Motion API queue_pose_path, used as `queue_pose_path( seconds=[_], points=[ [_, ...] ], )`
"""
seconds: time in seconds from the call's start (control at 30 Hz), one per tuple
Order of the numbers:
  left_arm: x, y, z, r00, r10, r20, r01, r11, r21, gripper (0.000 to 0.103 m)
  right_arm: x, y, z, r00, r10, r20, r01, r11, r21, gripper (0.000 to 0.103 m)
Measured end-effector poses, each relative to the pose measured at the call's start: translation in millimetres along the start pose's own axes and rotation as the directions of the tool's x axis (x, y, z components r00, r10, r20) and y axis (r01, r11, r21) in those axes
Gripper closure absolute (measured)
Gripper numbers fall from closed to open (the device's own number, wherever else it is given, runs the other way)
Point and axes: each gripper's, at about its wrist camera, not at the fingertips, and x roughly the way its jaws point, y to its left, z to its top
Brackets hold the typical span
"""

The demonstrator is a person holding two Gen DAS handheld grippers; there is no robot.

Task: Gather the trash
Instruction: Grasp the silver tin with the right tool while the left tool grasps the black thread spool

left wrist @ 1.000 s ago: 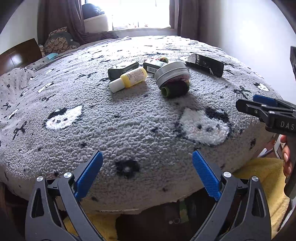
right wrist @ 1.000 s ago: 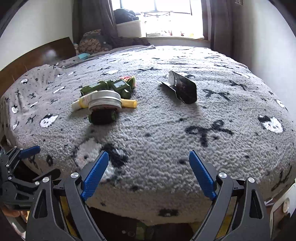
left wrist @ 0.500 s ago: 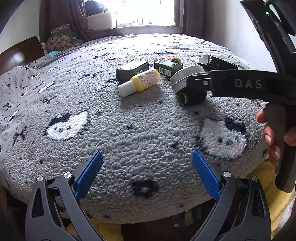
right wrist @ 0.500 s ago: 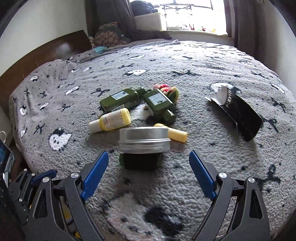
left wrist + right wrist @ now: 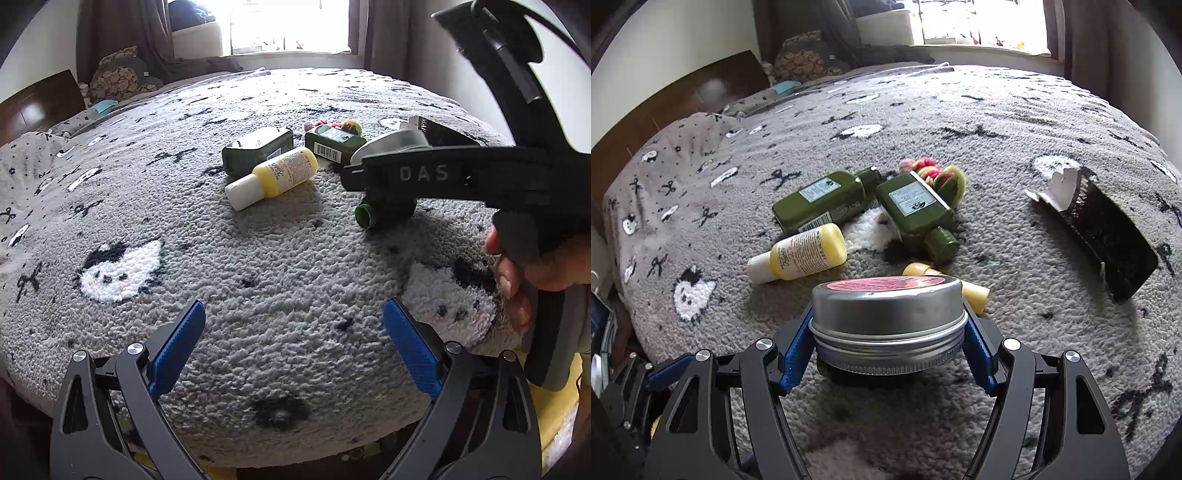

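A round metal tin [image 5: 886, 314] with a pink label rests on a dark green item [image 5: 384, 214] on the bed. My right gripper [image 5: 886, 332] has its jaws closing on the tin, and both blue pads [image 5: 796, 350] touch its sides. In the left wrist view that right gripper [image 5: 443, 173] reaches across from the right, held by a person's hand [image 5: 517, 277]. My left gripper [image 5: 291, 332] is open over the blanket near the bed's edge, with nothing between its fingers. Behind the tin lie a yellow bottle [image 5: 805, 254], two green bottles [image 5: 823, 203] [image 5: 916, 210] and a small yellow tube [image 5: 975, 291].
A torn black carton [image 5: 1104, 229] lies to the right, and a colourful knitted piece [image 5: 934, 173] sits behind the green bottles. The grey cat-pattern blanket [image 5: 258, 266] covers the bed. A dark headboard [image 5: 665, 110] stands at the left, pillows and a window at the back.
My right gripper swung left and forward to the tin, and its jaws narrowed around it. The left gripper stayed open and drifted slightly.
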Motion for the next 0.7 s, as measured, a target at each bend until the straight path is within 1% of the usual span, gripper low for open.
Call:
queue_pose_path(
  seconds=[0.07, 0.17, 0.23, 0.37, 0.43, 0.57, 0.63, 0.67, 0.7],
  points=[
    [5, -6, 4, 1.000, -0.018, -0.001, 0.018, 1.000, 0.000, 0.011, -15, -7, 3, 0.999, -0.007, 0.037, 0.007, 1.000, 0.008, 0.032],
    [14, -18, 12, 0.999, -0.042, -0.007, 0.042, 0.999, 0.009, 0.011, -38, -21, 8, 0.995, -0.040, 0.088, 0.039, 0.999, 0.018, 0.032],
    [20, -27, 17, 0.998, -0.056, -0.002, 0.056, 0.998, 0.018, 0.011, -46, -31, 11, 0.993, -0.056, 0.103, 0.054, 0.998, 0.024, 0.032],
    [31, -44, 31, 0.996, -0.083, 0.011, 0.083, 0.996, 0.015, 0.012, -57, -53, 6, 0.989, -0.094, 0.115, 0.089, 0.995, 0.052, 0.032],
    [38, -50, 39, 0.995, -0.098, 0.013, 0.097, 0.995, 0.010, 0.018, -61, -64, 0, 0.986, -0.117, 0.118, 0.109, 0.992, 0.067, 0.032],
    [53, -59, 53, 0.994, -0.106, 0.002, 0.106, 0.994, -0.010, 0.027, -67, -80, -15, 0.982, -0.151, 0.117, 0.142, 0.986, 0.083, 0.032],
    [60, -59, 59, 0.994, -0.106, -0.011, 0.106, 0.994, -0.022, 0.041, -70, -86, -23, 0.978, -0.170, 0.117, 0.161, 0.983, 0.085, 0.032],
    [63, -60, 61, 0.995, -0.102, -0.014, 0.101, 0.995, -0.022, 0.044, -71, -88, -26, 0.978, -0.173, 0.116, 0.164, 0.983, 0.087, 0.032],
    [64, -61, 63, 0.995, -0.098, -0.016, 0.098, 0.995, -0.021, 0.050, -73, -91, -30, 0.978, -0.175, 0.115, 0.165, 0.982, 0.092, 0.032]
  ],
)
